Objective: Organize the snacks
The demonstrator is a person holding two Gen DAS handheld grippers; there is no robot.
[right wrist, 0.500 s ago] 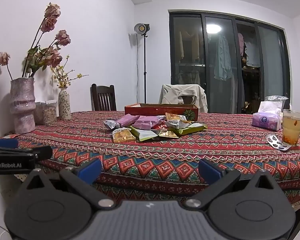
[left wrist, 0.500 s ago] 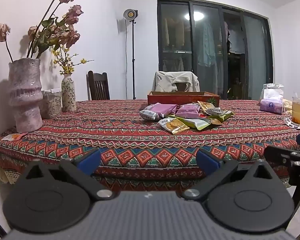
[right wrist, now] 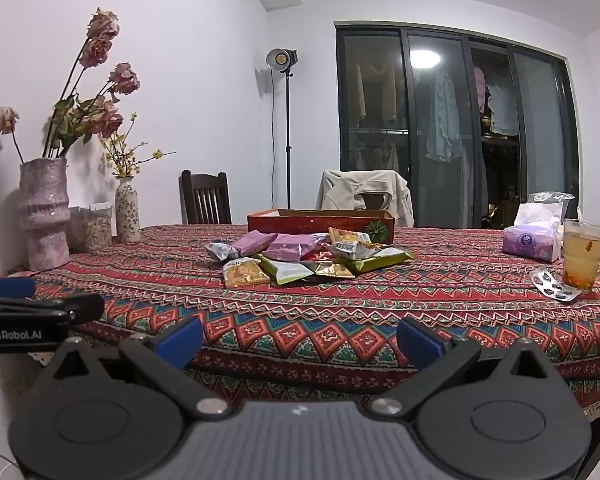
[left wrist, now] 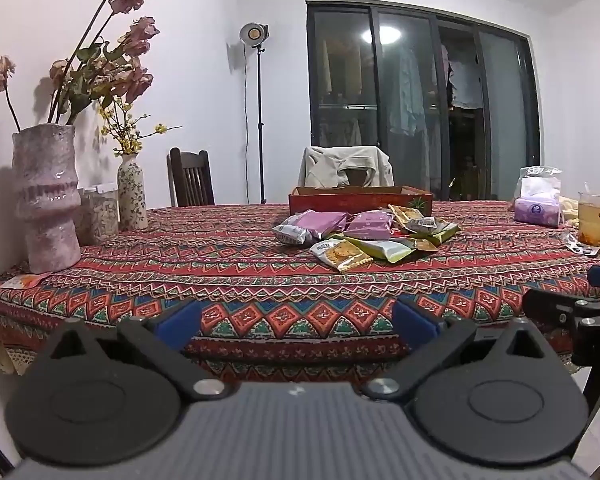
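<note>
I see almost no change: both my left gripper (left wrist: pixel 296 322) and right gripper (right wrist: pixel 300 340) stay spread wide, empty, short of the snack packets (right wrist: pixel 300 258) on the desk (right wrist: pixel 340 320).

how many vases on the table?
2. The big pink vase stands at the table's left edge by the wall; the small floral vase stands farther back along the same wall, past the jars.
</note>
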